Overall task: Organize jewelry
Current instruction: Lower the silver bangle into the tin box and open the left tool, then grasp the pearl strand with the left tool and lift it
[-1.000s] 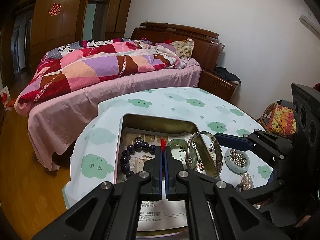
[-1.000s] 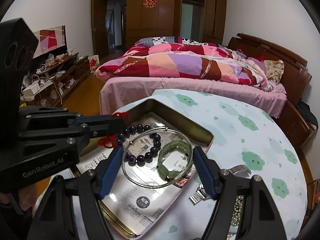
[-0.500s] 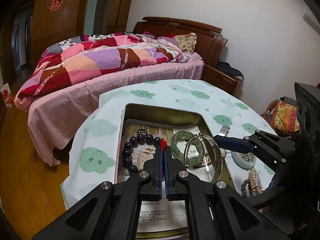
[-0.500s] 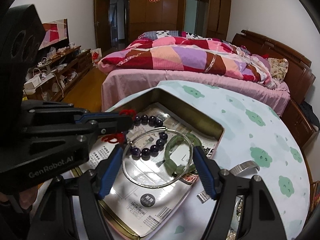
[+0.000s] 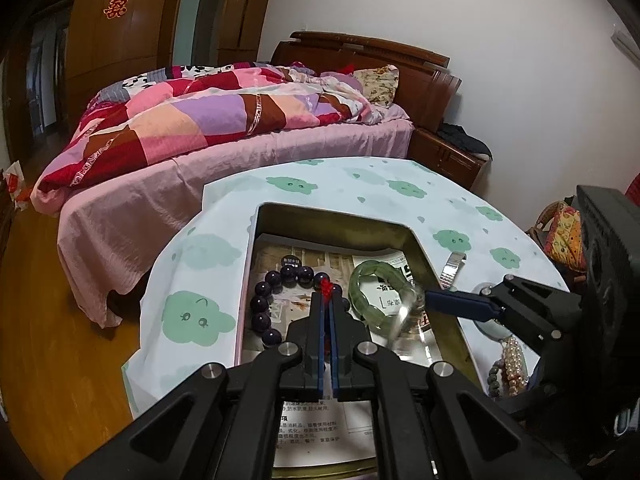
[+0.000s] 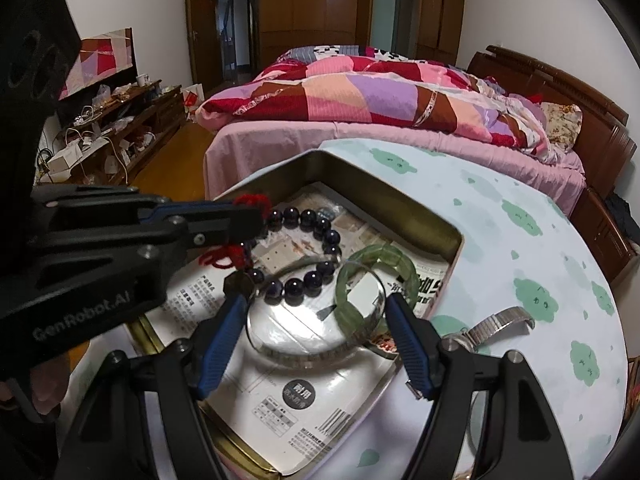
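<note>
A gold tin tray [image 5: 422, 246] [image 6: 456, 240] lined with printed paper sits on the round table. In it lie a dark purple bead bracelet [image 5: 262, 304] [image 6: 316, 224] and a green jade bangle [image 5: 376, 280] [image 6: 400, 264]. My left gripper [image 5: 327, 296] [image 6: 256, 216] is shut on the bead bracelet's red cord [image 5: 326, 286] [image 6: 252, 202]. My right gripper [image 6: 316, 312] [image 5: 430, 298] holds a silver bangle [image 6: 312, 340] [image 5: 406, 316] between its blue fingers, low over the tray and blurred by motion.
A metal watch [image 6: 496, 322] [image 5: 452, 266] lies on the cloud-print tablecloth [image 6: 540, 260] right of the tray. Pearl and bead strands [image 5: 512, 364] lie at the table's right edge. A bed with a patchwork quilt [image 6: 380, 92] stands beyond the table.
My right gripper has lowered the silver bangle from a tilted pose toward flat over the tray. My left gripper stays shut on the red cord as both views have shifted slightly.
</note>
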The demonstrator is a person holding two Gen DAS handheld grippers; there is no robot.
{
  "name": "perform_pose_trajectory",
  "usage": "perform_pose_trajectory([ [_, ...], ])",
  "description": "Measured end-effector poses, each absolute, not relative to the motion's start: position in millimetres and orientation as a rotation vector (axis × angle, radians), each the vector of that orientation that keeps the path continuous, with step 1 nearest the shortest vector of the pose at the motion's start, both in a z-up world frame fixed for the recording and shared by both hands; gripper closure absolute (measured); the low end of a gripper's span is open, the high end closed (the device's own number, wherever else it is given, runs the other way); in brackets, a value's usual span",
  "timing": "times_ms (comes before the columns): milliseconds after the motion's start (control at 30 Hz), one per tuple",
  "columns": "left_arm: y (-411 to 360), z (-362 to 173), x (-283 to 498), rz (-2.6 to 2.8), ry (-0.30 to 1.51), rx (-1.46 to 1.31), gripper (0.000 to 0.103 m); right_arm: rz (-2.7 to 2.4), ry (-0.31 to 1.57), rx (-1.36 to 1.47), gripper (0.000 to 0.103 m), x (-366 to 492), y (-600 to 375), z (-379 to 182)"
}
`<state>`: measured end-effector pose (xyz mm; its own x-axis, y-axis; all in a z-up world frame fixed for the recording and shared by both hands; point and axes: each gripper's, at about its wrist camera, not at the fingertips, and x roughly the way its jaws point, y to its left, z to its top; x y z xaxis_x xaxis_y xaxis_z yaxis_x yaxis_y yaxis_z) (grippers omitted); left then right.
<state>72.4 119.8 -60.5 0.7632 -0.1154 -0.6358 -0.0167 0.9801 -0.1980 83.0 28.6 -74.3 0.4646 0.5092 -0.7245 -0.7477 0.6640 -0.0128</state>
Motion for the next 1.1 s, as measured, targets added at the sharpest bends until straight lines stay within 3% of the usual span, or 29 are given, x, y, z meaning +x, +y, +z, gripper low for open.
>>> perform_pose_trajectory([
  [133,119,-57,72,-0.039,0.702,-0.193,0.097,0.791,0.745,-0.346,0.028,82,26,-72],
  [200,119,-55,71,-0.033,0.695,-0.193,0.074,0.788,0.744,-0.336,0.023,82,24,-70],
  [233,119,-53,70,-0.021,0.686,-0.193,0.045,0.786,0.742,-0.33,0.02,81,22,-69],
  [267,120,-50,67,-0.003,0.664,-0.191,0.028,0.783,0.739,-0.323,0.02,81,19,-68],
  [700,119,-39,60,0.034,0.611,-0.206,0.026,0.687,0.722,-0.226,0.014,80,-55,-48],
  [1100,77,-41,51,0.019,0.618,-0.125,0.026,0.46,0.832,-0.111,0.013,80,-152,-81],
])
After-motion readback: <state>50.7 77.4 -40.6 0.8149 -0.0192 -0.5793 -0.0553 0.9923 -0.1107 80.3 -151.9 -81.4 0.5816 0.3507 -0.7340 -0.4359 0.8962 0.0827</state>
